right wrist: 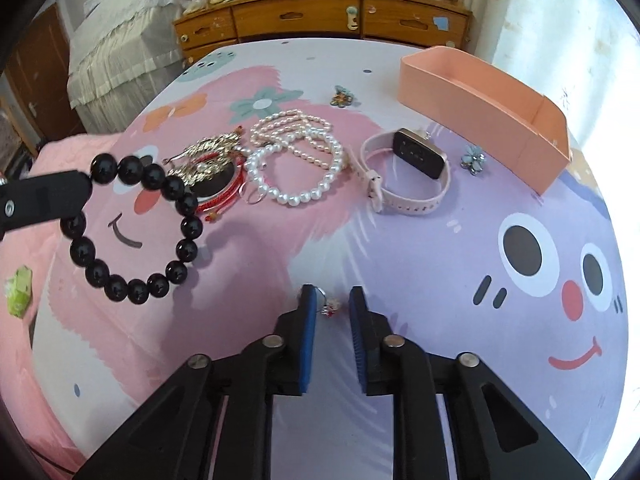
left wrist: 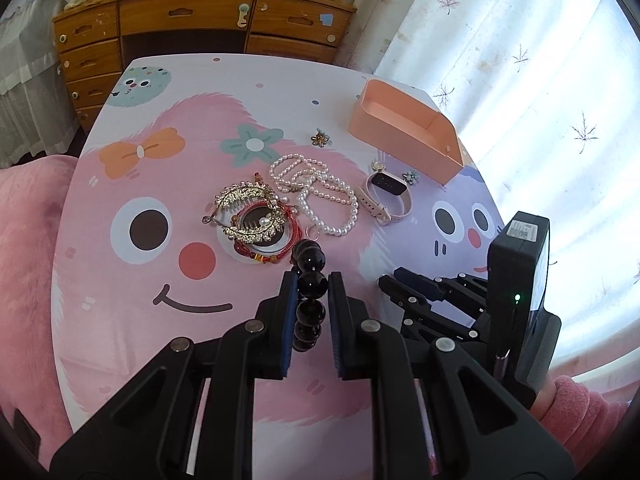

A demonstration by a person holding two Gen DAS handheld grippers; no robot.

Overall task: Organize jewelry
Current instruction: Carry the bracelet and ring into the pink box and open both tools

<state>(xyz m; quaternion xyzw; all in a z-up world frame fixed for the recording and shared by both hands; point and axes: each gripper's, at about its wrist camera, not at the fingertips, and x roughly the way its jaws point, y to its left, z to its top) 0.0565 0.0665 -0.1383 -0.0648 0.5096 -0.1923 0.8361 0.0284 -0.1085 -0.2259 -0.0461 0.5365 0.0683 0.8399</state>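
My left gripper (left wrist: pixel 313 282) is shut on a black bead bracelet (left wrist: pixel 310 292) and holds it above the table; the bracelet hangs as a ring in the right wrist view (right wrist: pixel 132 232). My right gripper (right wrist: pixel 331 300) is open, with a small ring (right wrist: pixel 329 306) lying between its fingertips on the table. The right gripper also shows in the left wrist view (left wrist: pixel 394 280). Pearl strands (left wrist: pixel 320 196), a gold hair comb (left wrist: pixel 250 216) on red cord bracelets, a pink watch (left wrist: pixel 386 196) and an empty pink box (left wrist: pixel 404 128) lie further off.
Two small flower brooches (left wrist: pixel 319 137) (right wrist: pixel 473 160) lie near the box. The cartoon tablecloth (left wrist: pixel 160 280) covers the table. A wooden dresser (left wrist: pixel 200 20) stands behind, a bed (right wrist: pixel 120 48) to the left, a curtain (left wrist: pixel 540 80) on the right.
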